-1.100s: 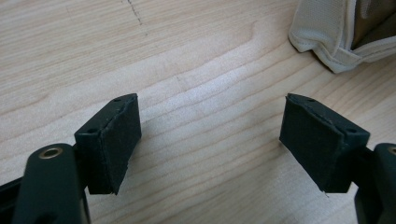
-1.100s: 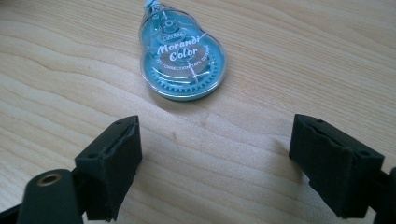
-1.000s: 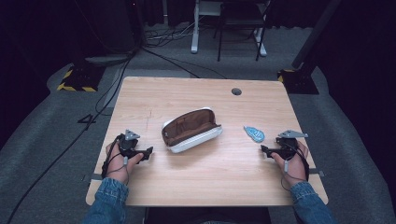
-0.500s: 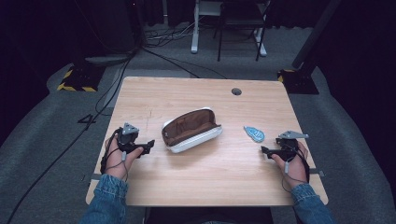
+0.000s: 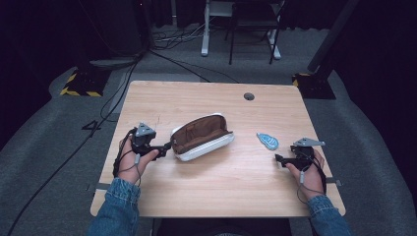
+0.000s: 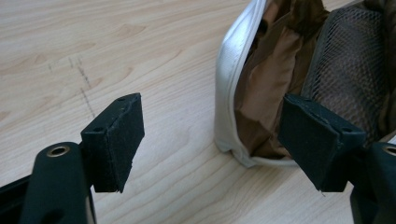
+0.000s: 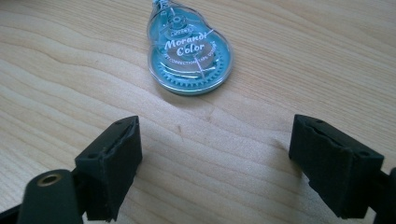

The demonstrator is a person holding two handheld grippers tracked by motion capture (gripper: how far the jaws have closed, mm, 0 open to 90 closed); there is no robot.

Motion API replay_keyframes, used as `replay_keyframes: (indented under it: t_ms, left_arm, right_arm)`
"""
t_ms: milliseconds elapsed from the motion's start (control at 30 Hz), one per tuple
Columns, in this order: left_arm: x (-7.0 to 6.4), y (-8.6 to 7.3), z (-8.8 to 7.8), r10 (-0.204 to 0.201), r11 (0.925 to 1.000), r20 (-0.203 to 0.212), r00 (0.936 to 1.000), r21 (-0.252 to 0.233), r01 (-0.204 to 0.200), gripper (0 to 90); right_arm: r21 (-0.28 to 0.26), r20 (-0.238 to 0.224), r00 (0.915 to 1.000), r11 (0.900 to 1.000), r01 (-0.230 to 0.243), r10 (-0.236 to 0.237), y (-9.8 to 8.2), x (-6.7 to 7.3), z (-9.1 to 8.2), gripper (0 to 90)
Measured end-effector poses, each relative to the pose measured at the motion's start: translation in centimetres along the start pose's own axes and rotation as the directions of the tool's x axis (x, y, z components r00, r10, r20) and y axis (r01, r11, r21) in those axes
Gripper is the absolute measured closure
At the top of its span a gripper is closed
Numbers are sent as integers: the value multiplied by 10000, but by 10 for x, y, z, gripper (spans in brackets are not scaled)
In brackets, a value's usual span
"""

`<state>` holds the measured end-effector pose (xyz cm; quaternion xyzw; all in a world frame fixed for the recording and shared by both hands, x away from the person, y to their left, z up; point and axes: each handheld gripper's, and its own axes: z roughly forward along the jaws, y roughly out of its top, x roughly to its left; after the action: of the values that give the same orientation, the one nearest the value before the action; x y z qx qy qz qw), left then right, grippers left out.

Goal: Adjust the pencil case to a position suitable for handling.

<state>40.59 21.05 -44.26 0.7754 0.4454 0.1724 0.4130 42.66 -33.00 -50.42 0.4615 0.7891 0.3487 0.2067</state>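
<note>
Wooden table, largest item, bare apart from two objects and both hands. Near centre: open pencil case, white shell, brown lining, long axis running from near-left to far-right across the table, mouth facing up and toward the person. Well apart to its right: small teal correction-tape dispenser, lying flat, printed face up.

Left gripper just beside the case's near-left end, jaws spread wide, empty. In the left gripper view, case rim ahead and right of centre; right jaw overlapping the lining edge, left jaw over bare wood. Contact with the rim: cannot tell.

Right gripper near the dispenser, jaws likewise wide, empty. In the right gripper view, dispenser dead ahead beyond the jaw gap, narrow end pointing away, long axis roughly in line with the approach.

Judgement: dispenser nearer the right hand; straight advance likely enough to bracket it.
</note>
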Motion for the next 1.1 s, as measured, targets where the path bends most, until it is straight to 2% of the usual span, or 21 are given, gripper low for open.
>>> replay_keyframes:
  t_ms: [233,500,633,867,1100]
  left_arm:
    - [-5,11,16,119,9999,367,9993,-124,-114,245]
    - [-6,18,35,349,9993,526,9980,-146,-342,239]
    - [-4,20,45,450,9989,570,9974,-128,-443,235]
    - [2,16,62,357,9994,782,9963,-27,-356,246]
    - [4,12,74,329,9994,1218,9920,41,-336,355]
  right_arm:
    - [-2,1,10000,10000,1,-1,0,0,0,173]
    - [-4,-39,10000,10000,48,-48,0,0,0,174]
    - [-5,-63,10000,10000,56,-56,-1,0,-1,174]
    - [-1,-76,10000,10000,57,-57,-1,0,-1,173]
    - [-1,-152,9998,9999,128,-128,-1,1,-1,174]
